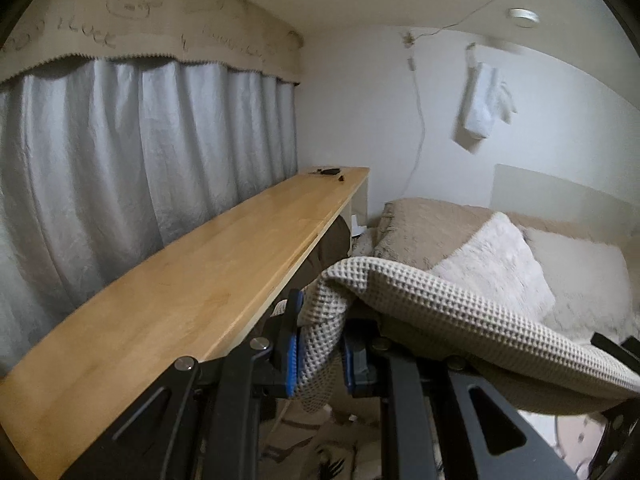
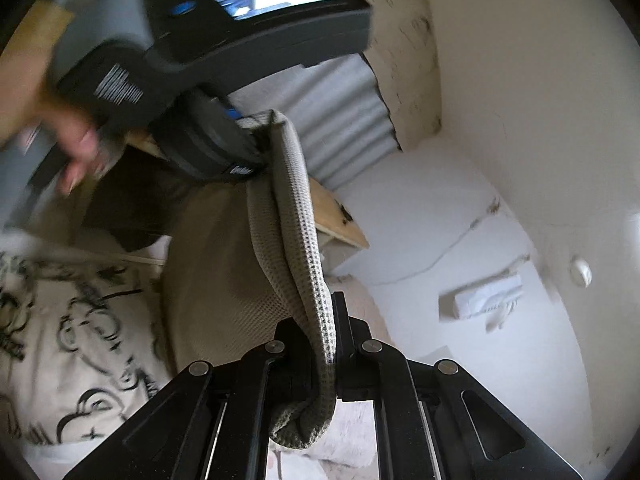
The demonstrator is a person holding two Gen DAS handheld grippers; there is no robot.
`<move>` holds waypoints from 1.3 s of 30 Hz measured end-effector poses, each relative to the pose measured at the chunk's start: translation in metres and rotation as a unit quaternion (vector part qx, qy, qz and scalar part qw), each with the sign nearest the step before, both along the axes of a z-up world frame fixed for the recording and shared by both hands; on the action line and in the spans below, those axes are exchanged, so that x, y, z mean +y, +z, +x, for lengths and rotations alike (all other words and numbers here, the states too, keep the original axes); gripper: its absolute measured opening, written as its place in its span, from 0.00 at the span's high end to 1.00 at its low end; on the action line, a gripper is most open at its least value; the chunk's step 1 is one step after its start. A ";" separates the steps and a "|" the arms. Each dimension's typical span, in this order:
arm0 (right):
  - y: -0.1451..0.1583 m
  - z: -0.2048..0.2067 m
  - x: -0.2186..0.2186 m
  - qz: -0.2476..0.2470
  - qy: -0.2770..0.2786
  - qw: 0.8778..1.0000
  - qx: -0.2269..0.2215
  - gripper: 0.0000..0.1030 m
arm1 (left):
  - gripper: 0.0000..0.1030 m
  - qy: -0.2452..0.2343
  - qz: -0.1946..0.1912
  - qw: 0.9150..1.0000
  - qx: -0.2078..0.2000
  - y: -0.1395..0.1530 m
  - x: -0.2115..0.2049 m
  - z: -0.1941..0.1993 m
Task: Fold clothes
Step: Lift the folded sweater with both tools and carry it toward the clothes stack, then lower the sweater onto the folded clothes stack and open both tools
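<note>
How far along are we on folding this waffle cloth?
No fold is visible yet. In hand: the waffle-knit cloth is pinched by both the left gripper and the right gripper, stretched between them in the air. Left: lay it down and fold it.

Long wooden shelf along the curtain, bare but for a few small dark bits at its far end. Beside it, bed under a tan cover, with a fluffy white pillow and a second pale pillow toward the headboard edge.
</note>
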State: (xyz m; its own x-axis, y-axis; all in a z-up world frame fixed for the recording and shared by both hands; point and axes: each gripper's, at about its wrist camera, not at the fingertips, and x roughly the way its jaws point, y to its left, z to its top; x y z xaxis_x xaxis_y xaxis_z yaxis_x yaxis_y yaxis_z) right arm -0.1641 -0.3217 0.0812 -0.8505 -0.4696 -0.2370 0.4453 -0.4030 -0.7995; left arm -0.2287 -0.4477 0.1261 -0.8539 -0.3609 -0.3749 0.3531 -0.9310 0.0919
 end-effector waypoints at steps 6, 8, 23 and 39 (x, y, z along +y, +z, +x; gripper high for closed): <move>-0.035 0.087 0.016 0.023 0.094 0.995 0.016 0.92 | 0.84 0.008 -0.053 0.999 0.009 -0.046 0.001 0.104; -0.052 0.114 0.020 0.035 0.117 0.992 0.012 0.92 | 0.84 0.016 -0.050 0.999 0.003 -0.072 -0.002 0.139; -0.193 0.152 0.020 0.074 0.111 0.974 -0.182 0.92 | 0.79 0.068 -0.117 0.989 -0.066 -0.227 0.009 0.209; -0.156 0.162 0.077 -0.042 0.187 0.907 -0.375 0.50 | 0.38 0.193 -0.100 0.973 -0.078 -0.192 -0.049 0.280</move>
State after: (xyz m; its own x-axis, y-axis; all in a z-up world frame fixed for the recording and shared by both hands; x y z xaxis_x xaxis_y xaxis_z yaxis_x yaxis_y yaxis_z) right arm -0.0016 -0.2443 -0.0749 -0.2420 -0.7353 -0.6331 0.9695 -0.1569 -0.1883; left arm 0.0510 -0.4969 -0.0659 -0.5790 -0.7221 -0.3787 0.6397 -0.6903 0.3381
